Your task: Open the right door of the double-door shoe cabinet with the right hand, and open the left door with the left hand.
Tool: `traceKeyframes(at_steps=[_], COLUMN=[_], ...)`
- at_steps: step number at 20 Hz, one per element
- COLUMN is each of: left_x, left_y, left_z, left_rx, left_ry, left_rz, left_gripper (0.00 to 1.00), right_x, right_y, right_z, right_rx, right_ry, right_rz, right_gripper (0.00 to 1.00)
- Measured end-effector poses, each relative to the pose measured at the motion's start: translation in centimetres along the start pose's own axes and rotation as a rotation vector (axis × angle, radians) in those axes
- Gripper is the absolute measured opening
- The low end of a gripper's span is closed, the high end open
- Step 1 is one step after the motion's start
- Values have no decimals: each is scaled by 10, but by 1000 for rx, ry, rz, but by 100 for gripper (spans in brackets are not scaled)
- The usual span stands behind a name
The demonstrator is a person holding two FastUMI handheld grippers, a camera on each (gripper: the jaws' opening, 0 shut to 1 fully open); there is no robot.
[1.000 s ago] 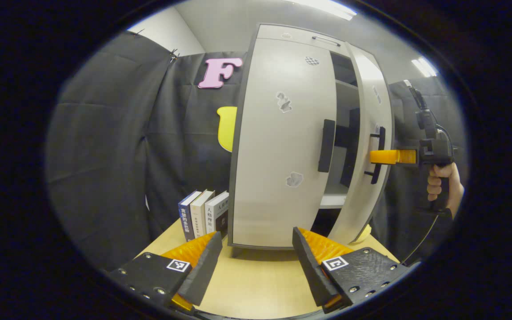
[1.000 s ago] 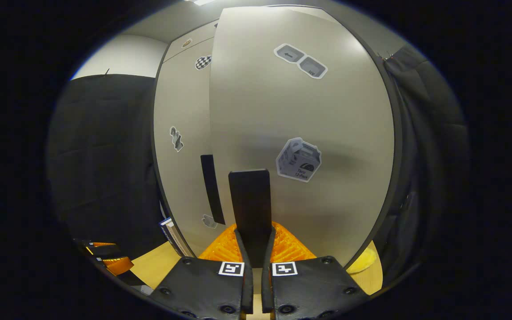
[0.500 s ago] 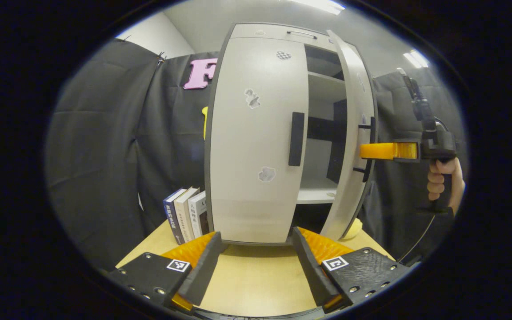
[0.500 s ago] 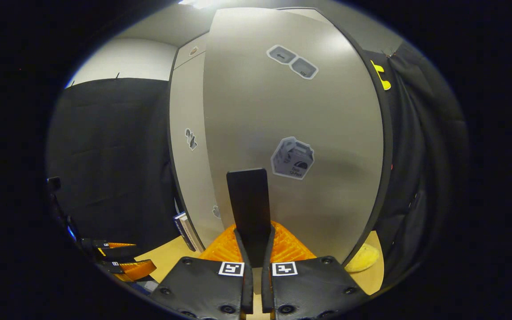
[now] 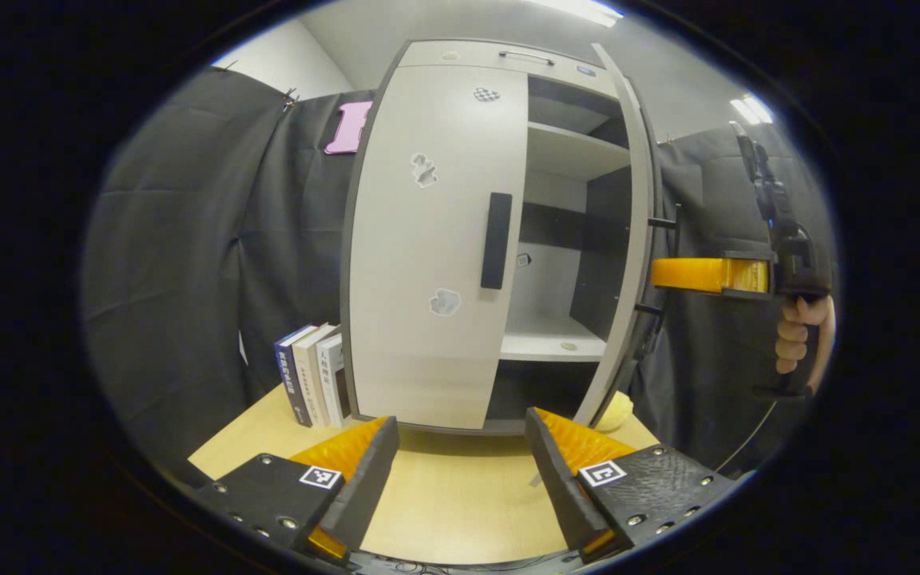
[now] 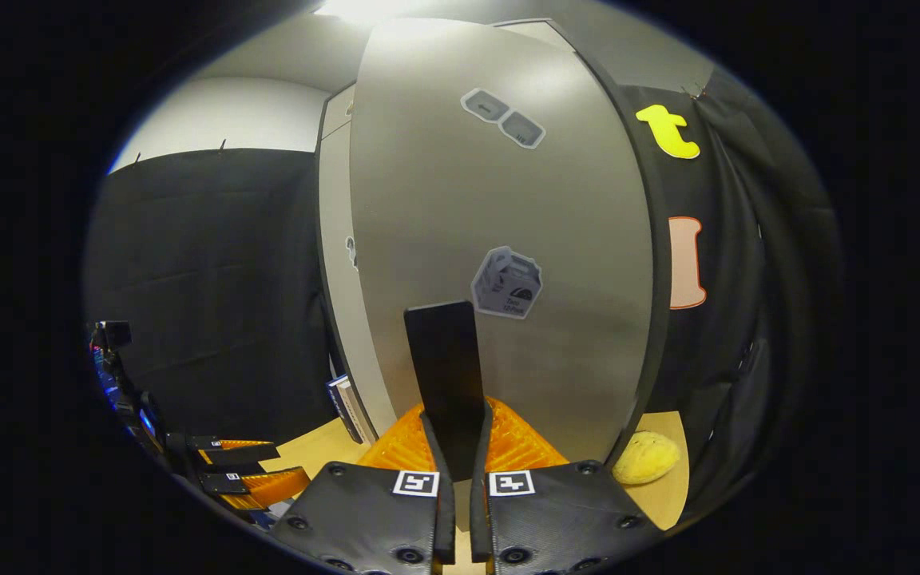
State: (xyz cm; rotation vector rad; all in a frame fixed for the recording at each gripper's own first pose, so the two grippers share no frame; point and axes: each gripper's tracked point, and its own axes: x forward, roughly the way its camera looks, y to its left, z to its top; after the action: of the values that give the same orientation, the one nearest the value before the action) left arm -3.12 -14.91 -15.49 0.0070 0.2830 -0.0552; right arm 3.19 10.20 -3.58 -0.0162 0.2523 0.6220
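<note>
My right tool is clamped on the black bar handle of the grey right cabinet door, swung wide at frame centre. My left tool gapes empty over the pale wooden counter, below the closed left door.

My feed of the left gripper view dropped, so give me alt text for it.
The cabinet stands on a wooden table, its right door swung wide open with the right tool at its handle, its left door shut. The left tool hangs open, low before the cabinet, touching nothing. Books stand left of the cabinet.
</note>
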Motion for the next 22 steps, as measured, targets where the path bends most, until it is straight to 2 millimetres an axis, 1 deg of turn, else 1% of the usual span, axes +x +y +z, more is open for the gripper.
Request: traceKeyframes(at_steps=[1, 2, 3, 6, 10, 11, 12, 13, 14, 16, 19, 22], left_x=[-1, -1, 0, 2, 4, 4, 4, 3, 8, 6, 3, -5], left_y=[-3, -5, -8, -15, -27, -30, -33, -35, -42, -45, -50, -54], left_z=[0, 0, 0, 1, 2, 2, 0, 0, 2, 2, 5, 5], left_rx=[4, 6, 6, -5, -7, -5, -3, 1, 2, -3, -11, -10], left_ry=[1, 2, 1, -1, -2, -1, 1, 3, 0, -5, -11, -14], left_rz=[0, 0, 0, -4, -12, -16, -20, -24, -29, -33, -34, -24], left_gripper=[92, 92, 92, 92, 92, 92, 92, 92, 93, 92, 92, 92], right_x=[-2, -5, -8, -20, -28, -30, -32, -36, -40, -49, -55, -60], right_y=[-1, -3, -5, -13, -22, -24, -27, -30, -35, -44, -52, -67], right_z=[-1, -1, -2, -2, -3, -4, -4, -5, -5, -6, -7, -8], right_rx=[-1, 3, 7, 17, 19, 23, 34, 49, 64, 80, 94, 105], right_ry=[-2, -3, -3, -3, -6, -7, -7, -6, -5, -9, -23, -26], right_rz=[-1, 0, 2, 3, -12, -15, -16, -16, -15, -16, -15, -13], right_gripper=[9, 12, 9, 9, 9, 5, 9, 9, 8, 9, 8, 8])
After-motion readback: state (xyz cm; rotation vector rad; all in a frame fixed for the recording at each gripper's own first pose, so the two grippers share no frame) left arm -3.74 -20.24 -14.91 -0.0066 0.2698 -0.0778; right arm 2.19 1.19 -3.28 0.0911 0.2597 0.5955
